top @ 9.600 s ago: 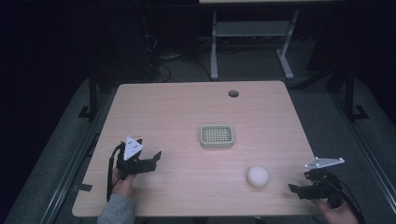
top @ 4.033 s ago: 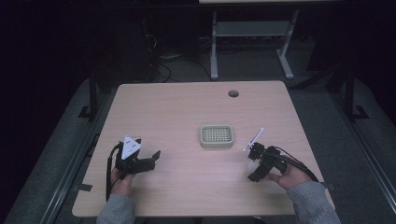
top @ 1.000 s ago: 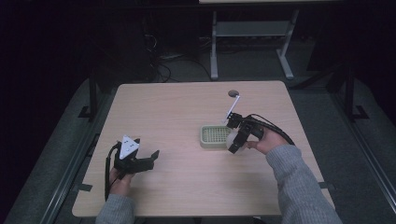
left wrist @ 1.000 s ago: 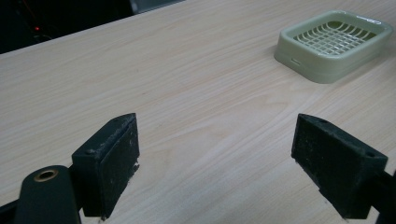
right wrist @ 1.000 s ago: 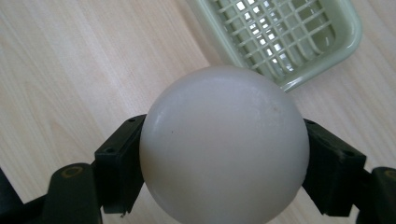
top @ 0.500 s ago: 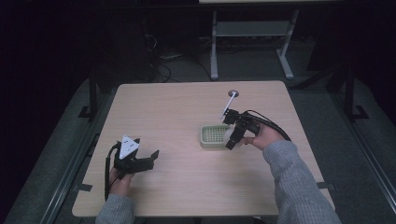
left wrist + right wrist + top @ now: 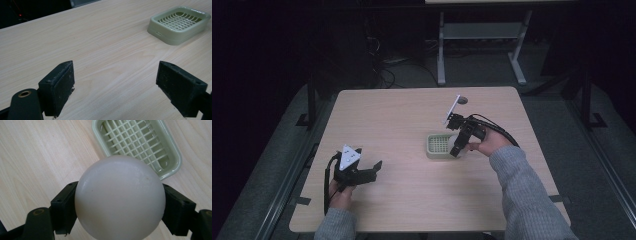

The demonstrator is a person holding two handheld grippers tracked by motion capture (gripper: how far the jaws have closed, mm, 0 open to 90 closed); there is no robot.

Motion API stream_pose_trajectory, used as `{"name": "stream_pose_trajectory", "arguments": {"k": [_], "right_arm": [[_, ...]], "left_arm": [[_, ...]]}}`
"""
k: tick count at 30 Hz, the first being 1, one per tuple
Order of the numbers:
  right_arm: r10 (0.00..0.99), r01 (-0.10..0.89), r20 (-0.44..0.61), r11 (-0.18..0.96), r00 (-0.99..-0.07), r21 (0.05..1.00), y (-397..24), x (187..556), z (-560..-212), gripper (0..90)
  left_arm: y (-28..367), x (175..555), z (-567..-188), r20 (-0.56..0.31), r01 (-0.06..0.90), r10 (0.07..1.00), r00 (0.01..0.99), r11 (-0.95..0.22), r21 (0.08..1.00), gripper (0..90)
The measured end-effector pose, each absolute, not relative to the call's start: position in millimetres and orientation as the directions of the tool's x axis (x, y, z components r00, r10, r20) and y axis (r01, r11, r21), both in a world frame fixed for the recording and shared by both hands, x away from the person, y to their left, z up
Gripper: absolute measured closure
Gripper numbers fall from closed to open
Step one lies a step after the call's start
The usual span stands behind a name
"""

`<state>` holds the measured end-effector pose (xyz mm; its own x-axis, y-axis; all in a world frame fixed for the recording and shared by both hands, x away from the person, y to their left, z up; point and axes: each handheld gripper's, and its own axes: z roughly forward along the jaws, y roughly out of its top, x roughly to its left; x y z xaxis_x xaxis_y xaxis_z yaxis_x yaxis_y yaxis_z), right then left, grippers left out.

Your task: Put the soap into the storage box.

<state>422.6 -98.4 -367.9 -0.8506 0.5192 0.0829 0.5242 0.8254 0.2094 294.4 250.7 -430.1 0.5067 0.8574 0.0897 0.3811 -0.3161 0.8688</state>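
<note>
A smooth white ball is clamped between the two black jaws of my right gripper. Beyond the ball lies a pale green slatted soap tray, with nothing in it. In the high view my right gripper hangs tilted over the right end of the tray, near the table's middle. My left gripper rests at the front left of the table. Its jaws stand wide apart with bare tabletop between them, and the tray sits farther off.
The light wooden table has a round cable hole at its back right. A metal table frame stands on the dark floor behind. The person's grey sleeve crosses the table's front right.
My right gripper picked up the ball from the table's front right and carried it to the tray. Over the last second it edged slightly left. The left gripper has stayed put.
</note>
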Motion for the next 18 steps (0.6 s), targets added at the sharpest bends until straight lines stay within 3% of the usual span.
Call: {"name": "stream_pose_trajectory", "arguments": {"k": [18], "right_arm": [[0.510,0.515,0.078,0.833,-0.856,0.204,-83.4,438.4,-362.2,23.4]], "left_arm": [[251.0,294.6,-430.4,0.081,0.377,0.861,0.503,-0.303,0.875,14.8]]}}
